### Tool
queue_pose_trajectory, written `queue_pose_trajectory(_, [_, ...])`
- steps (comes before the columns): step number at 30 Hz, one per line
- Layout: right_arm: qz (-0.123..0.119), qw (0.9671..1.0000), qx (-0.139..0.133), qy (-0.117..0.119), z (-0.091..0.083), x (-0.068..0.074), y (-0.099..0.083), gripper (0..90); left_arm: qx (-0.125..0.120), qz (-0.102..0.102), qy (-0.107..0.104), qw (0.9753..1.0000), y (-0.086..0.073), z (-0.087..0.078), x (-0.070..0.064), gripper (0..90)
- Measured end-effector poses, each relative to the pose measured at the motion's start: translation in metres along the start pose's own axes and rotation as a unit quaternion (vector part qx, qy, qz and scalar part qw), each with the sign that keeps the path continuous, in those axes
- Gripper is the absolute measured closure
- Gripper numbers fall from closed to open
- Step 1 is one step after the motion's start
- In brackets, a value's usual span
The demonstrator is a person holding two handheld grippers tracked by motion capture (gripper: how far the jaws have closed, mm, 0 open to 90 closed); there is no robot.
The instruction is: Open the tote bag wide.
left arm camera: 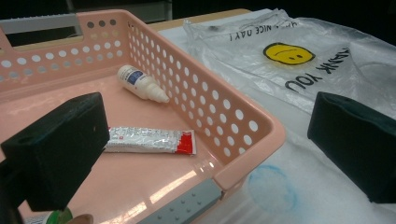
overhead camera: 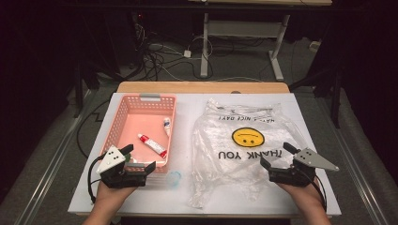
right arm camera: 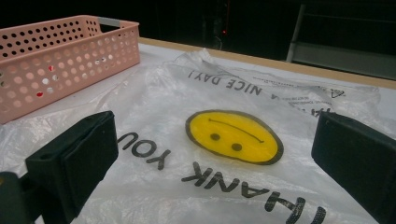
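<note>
A pink perforated basket [overhead camera: 123,115] [left arm camera: 219,116] [right arm camera: 70,56] stands on the left half of the white table. In it lie a red-and-white tube [overhead camera: 152,144] [left arm camera: 149,140] and a small white dropper bottle [overhead camera: 166,125] [left arm camera: 140,84]. A clear plastic bag [overhead camera: 244,150] [left arm camera: 299,60] [right arm camera: 233,140] with a yellow smiley and "THANK YOU" lies flat on the right half. My left gripper [overhead camera: 139,159] [left arm camera: 210,154] is open, its jaws straddling the basket's near right corner. My right gripper [overhead camera: 278,155] [right arm camera: 215,158] is open, low over the bag's near edge.
A small clear round lid [overhead camera: 174,178] [left arm camera: 273,186] with a bluish rim lies on the table beside the basket's near right corner. Something green and white [left arm camera: 51,217] sits at the basket's near end. Beyond the table are cables and desk legs on the floor.
</note>
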State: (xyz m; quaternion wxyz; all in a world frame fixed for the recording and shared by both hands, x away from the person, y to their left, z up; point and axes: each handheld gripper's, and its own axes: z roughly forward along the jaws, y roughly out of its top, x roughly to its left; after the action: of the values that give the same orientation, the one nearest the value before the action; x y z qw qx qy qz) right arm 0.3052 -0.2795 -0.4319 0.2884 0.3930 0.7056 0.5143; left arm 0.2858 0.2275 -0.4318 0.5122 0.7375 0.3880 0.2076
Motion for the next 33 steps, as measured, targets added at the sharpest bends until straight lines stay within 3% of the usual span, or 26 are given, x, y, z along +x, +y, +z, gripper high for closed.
queue_pose_trajectory(4, [-0.002, 1.0, 0.004, -0.006, 0.0, -0.001, 0.001, 1.0, 0.005, -0.001, -0.002, 1.0, 0.0, 0.001, 0.0, 0.0])
queue_pose_trajectory(8, [-0.008, 0.9999, 0.013, 0.008, 0.0, -0.001, 0.003, 1.1, 0.007, -0.007, 0.0, 0.9999, -0.001, 0.001, 0.0, 0.0])
queue_pose_trajectory(15, [-0.012, 0.9998, 0.012, 0.014, 0.0, 0.001, 0.005, 0.0, 0.02, -0.006, 0.016, 0.9997, 0.002, -0.002, -0.002, 0.0])
queue_pose_trajectory(17, [-0.011, 0.9998, 0.012, 0.012, -0.001, 0.0, 0.005, 0.0, 0.027, -0.007, 0.013, 0.9995, 0.002, -0.002, -0.001, 1.1])
queue_pose_trajectory(22, [-0.013, 0.9998, 0.012, 0.01, -0.002, -0.001, 0.006, 0.1, 0.015, 0.005, 0.009, 0.9998, 0.004, -0.002, -0.003, 1.3])
queue_pose_trajectory(25, [-0.015, 0.9998, 0.015, 0.008, -0.003, -0.001, 0.007, 0.3, 0.018, 0.019, 0.005, 0.9996, 0.005, -0.002, -0.005, 0.7])
queue_pose_trajectory(33, [-0.019, 0.9996, 0.016, -0.01, -0.014, -0.013, 0.01, 2.0, 0.03, 0.013, -0.007, 0.9995, 0.009, -0.001, -0.005, 0.0])
